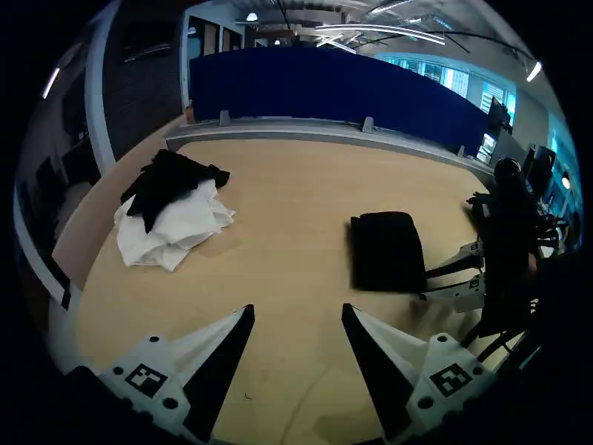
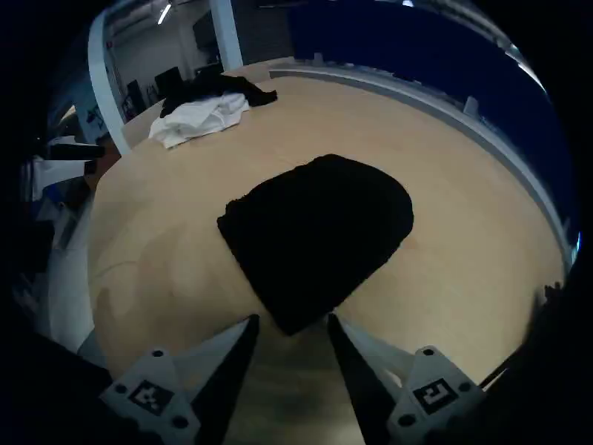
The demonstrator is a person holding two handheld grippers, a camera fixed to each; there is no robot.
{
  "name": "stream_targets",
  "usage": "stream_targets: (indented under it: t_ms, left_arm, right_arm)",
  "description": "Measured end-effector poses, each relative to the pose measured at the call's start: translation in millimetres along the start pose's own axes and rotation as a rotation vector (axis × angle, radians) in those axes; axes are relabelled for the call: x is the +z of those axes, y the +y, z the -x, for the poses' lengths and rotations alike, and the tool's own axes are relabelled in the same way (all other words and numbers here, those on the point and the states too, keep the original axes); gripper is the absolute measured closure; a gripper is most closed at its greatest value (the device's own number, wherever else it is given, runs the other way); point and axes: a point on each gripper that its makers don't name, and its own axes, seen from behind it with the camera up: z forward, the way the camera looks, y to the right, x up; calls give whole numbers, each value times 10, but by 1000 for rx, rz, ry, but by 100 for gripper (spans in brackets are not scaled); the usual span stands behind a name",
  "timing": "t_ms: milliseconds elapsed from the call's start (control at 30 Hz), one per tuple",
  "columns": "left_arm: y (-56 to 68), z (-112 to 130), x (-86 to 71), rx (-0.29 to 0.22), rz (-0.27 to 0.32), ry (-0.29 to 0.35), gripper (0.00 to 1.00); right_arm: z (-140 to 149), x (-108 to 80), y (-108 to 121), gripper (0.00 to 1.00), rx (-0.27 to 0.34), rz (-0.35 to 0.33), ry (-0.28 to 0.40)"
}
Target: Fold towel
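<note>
Black towel (image 2: pixel 319 230) lies flat on the worktop (image 1: pixel 296 208), a compact slab that looks folded at least once. It sits towards the edge where the right gripper (image 2: pixel 291 320) comes in. That gripper is low, jaws apart, and the towel's near corner pokes in between the tips. Nothing is pinched yet.

The left gripper (image 1: pixel 296 310) hangs over bare wood, jaws wide and holding nothing. It is well apart from the towel (image 1: pixel 387 251), with the right gripper (image 1: pixel 463 278) seen just beside the towel's far side.

A pile (image 1: pixel 174 211) of white and black cloth sits near the far corner by the blue partition (image 1: pixel 333 93), well clear of the action.

Now the risks. The right jaws may close on the top layer only, because black on black hides the layer edges. Then the fold would peel open as the corner lifts. If the tips come in too low, they could shove the towel along the smooth wood and bunch that corner instead of gripping it. And with the left gripper this far off, a one-corner lift would let the cloth hang crooked and spoil the square edges.

As for writing, there are square black-and-white markers (image 1: pixel 145 378) on the gripper fingers, which are patterns and not text. No brand or label on the towel is readable.
</note>
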Motion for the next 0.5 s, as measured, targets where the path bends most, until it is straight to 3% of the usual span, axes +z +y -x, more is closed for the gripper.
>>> stream_targets:
  t_ms: [233, 400, 500]
  left_arm:
    - [-10, -1, -4, -2, -2, 1, 13]
    - [-16, 6, 8, -5, -3, 0, 13]
    - [-13, 4, 12, -3, -3, 0, 13]
  right_arm:
    - [20, 62, 20, 66, 26, 24, -1]
    - [14, 60, 41, 74, 48, 26, 5]
    - [10, 46, 60, 91, 52, 29, 9]
